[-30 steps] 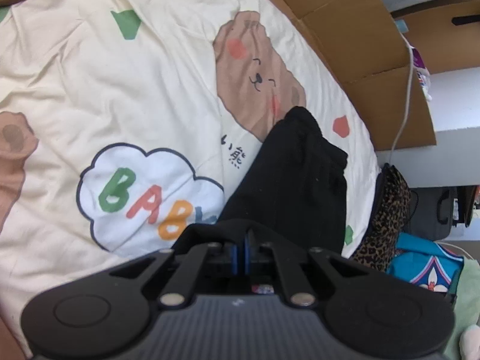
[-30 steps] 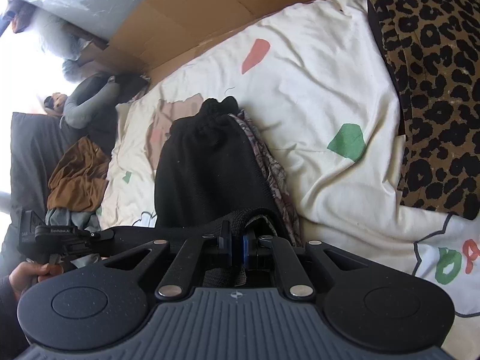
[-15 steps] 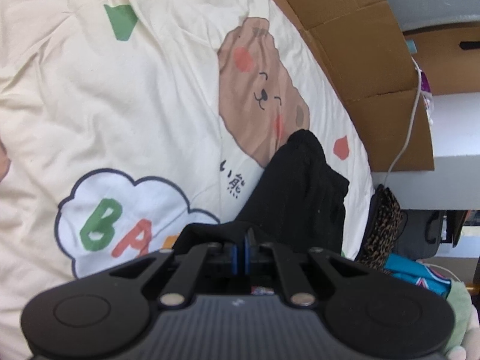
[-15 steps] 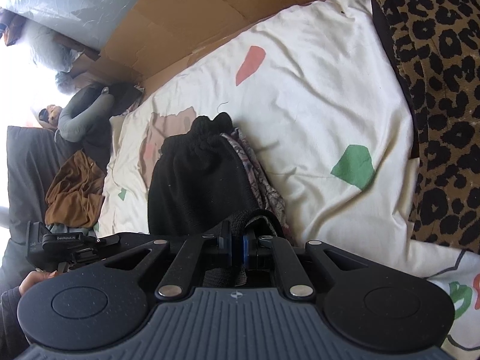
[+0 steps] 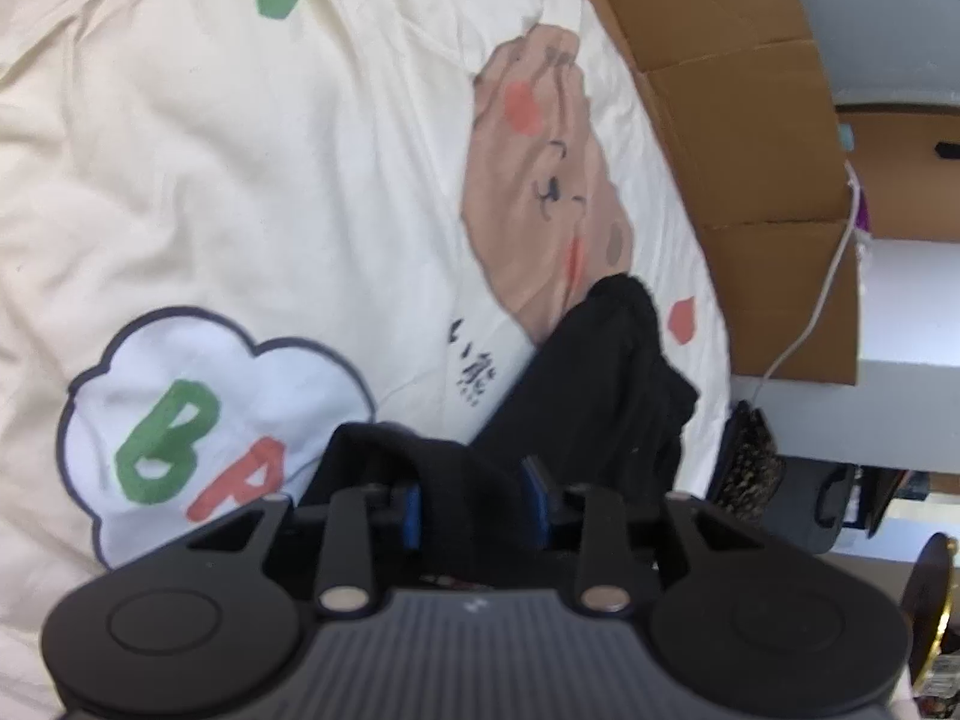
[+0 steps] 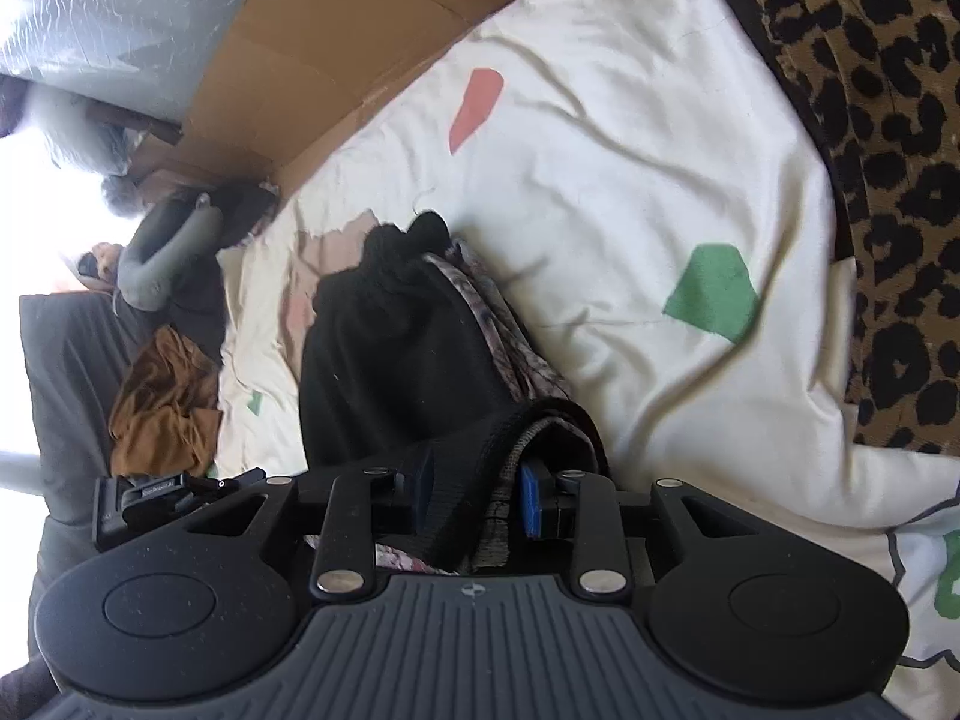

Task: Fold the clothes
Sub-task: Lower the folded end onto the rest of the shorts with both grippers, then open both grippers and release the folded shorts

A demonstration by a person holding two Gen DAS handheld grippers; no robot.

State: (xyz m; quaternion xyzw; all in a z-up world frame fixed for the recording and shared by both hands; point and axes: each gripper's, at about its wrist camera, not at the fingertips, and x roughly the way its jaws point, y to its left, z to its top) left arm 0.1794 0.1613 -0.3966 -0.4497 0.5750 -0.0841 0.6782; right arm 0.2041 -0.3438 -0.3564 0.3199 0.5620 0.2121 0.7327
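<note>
- My left hand-held gripper (image 5: pixel 474 507) has its blue pads spread, with a fold of the black garment (image 5: pixel 606 372) lying loose in the gap between them; I read this as a released grip, the cloth no longer pinched.
- My right hand-held gripper (image 6: pixel 471 501) is likewise spread apart, and the thick doubled edge of the black garment (image 6: pixel 396 354) sits between its pads without being squeezed. A patterned grey-pink inner layer (image 6: pixel 510 330) shows along that edge.
- Both ends sit slack in the open pads, which suits a fold that has been laid down and is being let go, I judge.
- The garment itself lies on the bed as a narrow, stacked bundle, running away from both grippers, its far end bunched and resting on the cream duvet (image 5: pixel 240 180) right at the printed bear (image 5: pixel 540 180).
- Further out on the right view, a leopard-print blanket (image 6: pixel 888 150) lies at the duvet's edge, well apart from the bundle.
- Flattened cardboard (image 5: pixel 750 150) lines the far side of the bed, and a brown crumpled garment (image 6: pixel 168 408) waits off the bed's end, likely another piece to fold.
- My next move, as I judge it, is to draw both grippers back without dragging the cloth and spoiling the fold.
</note>
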